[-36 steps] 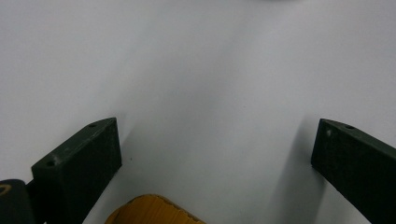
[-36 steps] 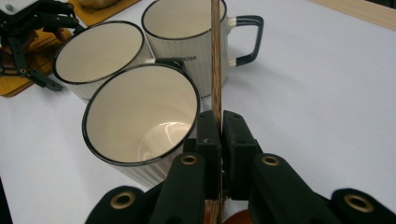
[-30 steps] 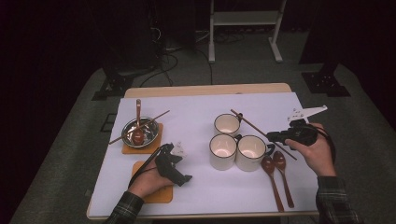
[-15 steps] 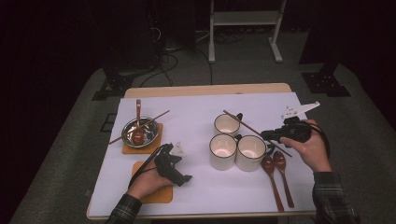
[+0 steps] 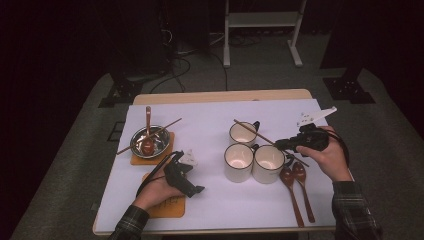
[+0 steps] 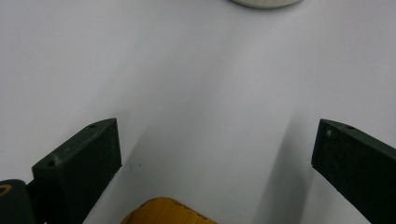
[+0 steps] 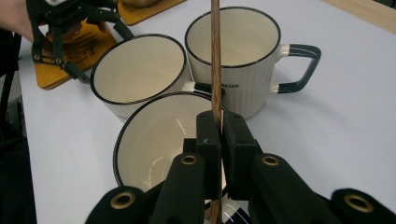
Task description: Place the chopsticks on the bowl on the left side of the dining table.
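Three mugs (image 5: 252, 152) crowd the table's middle right, touching each other, blocking my path across. Two spoons (image 5: 296, 192) lie just right of them, toward the front edge. A bowl (image 5: 148, 141) on a coaster sits far left. Between bowl and mugs I have a wide, bare strip of table (image 5: 205, 130).

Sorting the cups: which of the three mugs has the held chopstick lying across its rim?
The far mug, standing alone behind the front pair; the chopstick in the right gripper crosses it.
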